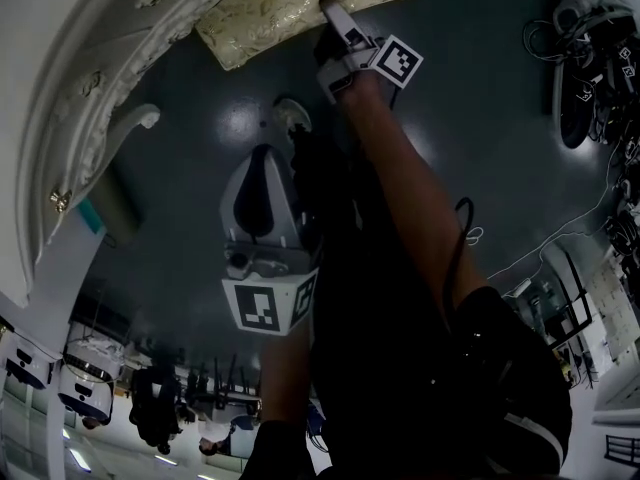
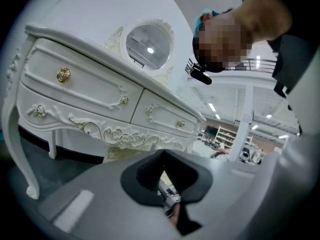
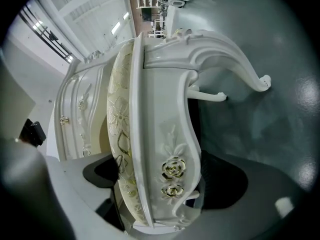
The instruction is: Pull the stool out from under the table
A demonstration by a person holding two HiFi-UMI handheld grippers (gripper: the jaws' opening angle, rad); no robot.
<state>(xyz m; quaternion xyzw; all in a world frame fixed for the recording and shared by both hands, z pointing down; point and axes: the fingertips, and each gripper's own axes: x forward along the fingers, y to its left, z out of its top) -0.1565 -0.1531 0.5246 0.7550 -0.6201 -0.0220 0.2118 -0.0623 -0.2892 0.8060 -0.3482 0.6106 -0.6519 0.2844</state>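
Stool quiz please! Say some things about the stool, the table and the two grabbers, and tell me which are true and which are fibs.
1. The right gripper is clamped on the edge of the stool. True.
2. The left gripper grips the stool too. False: its jaws are together with nothing in them, away from the stool.
3. The stool's cushion is plain red. False: it is cream with a gold pattern.
4. The white table has gold-coloured drawer knobs. True.
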